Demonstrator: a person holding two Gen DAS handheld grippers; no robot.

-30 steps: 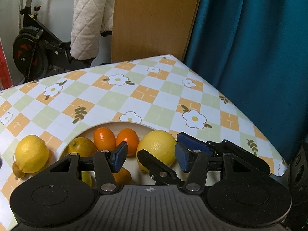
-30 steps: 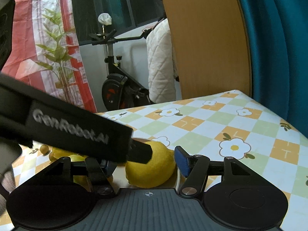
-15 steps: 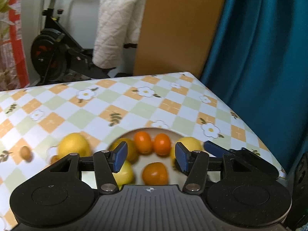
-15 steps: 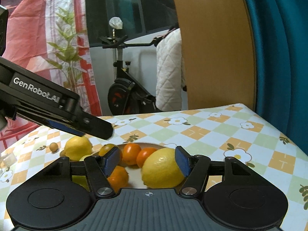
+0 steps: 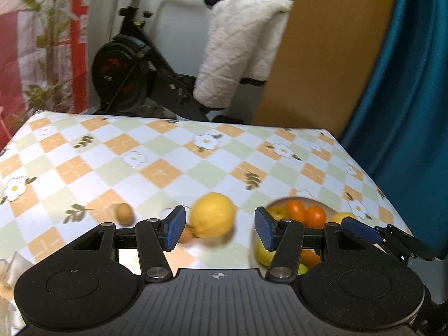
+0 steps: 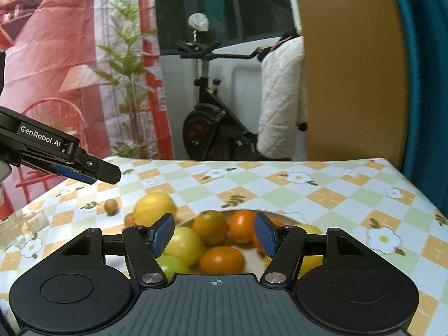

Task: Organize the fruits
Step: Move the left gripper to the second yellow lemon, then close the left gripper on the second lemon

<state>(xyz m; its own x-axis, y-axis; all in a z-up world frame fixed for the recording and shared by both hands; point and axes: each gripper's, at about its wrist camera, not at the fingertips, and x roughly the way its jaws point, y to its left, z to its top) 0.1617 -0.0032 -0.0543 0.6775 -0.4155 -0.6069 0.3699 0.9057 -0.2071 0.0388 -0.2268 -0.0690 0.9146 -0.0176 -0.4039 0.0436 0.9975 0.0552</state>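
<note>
Sitting bright yellow and a little blurred on the checked counter (image 5: 156, 151), the lemon (image 5: 213, 214) lies outside the plate (image 5: 308, 199), just left of it. The left tongs (image 5: 219, 228) hang over it, pads apart and empty, the lemon framed in the gap between them. A small orange fruit (image 5: 184, 235) touches the lemon's near-left side; a brown kumquat (image 5: 124, 213) lies further left, apart. The right tongs (image 6: 214, 234) hover over the plate, jaws apart too, gripping nothing, above a heap of oranges (image 6: 242, 225), a green-yellow fruit (image 6: 184, 245) and another lemon. A clear plastic wrapper (image 6: 19, 224) lies at the counter's left edge.
</note>
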